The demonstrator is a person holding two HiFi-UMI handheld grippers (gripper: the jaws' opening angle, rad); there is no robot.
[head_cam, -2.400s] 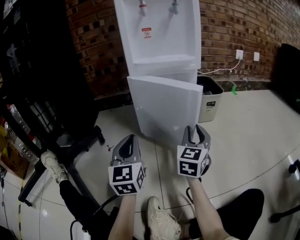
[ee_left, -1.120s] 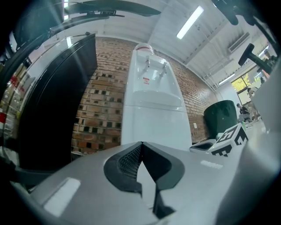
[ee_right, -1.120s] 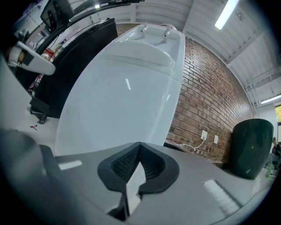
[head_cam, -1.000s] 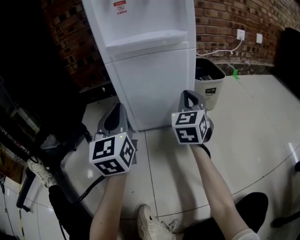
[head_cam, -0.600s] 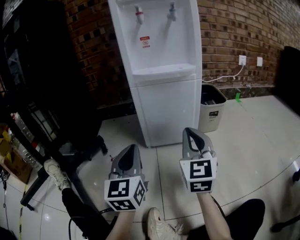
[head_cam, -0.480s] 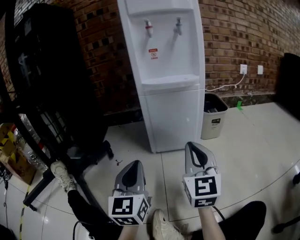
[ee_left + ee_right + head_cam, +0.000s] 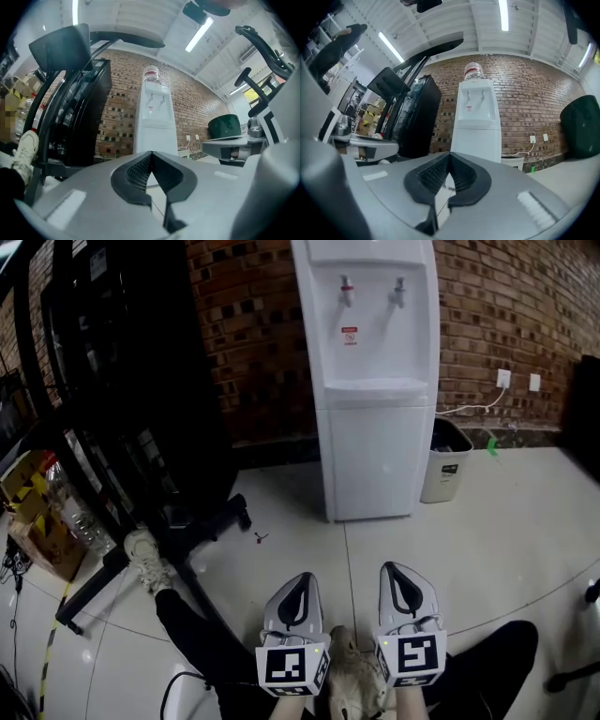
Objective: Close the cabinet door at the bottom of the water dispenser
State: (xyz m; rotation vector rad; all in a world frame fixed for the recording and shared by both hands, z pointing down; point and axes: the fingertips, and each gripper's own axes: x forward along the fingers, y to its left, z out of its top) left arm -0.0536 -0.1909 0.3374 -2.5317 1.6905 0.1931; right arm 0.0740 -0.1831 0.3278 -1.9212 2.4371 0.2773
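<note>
In your head view, your left gripper [image 7: 301, 577] and right gripper [image 7: 399, 568] sit low in the frame, side by side above the tiled floor [image 7: 487, 531] and well apart from the water dispenser [image 7: 373, 352]. The dispenser stands against the brick wall [image 7: 253, 334], and its bottom cabinet door [image 7: 370, 460] lies flush with the body, closed. That view also gives you the small waste bin [image 7: 446, 461] just beside the dispenser's right side and the black rack [image 7: 122, 381] to its left, with a white shoe [image 7: 145, 559] at the foot of the rack. The two gripper views add what the head view cuts off: the water bottle [image 7: 151, 74] seated on top of the dispenser. They also settle the fingers. On each gripper the ribbed pads meet at the tip, closed on nothing, and both point level toward the dispenser's front.
</note>
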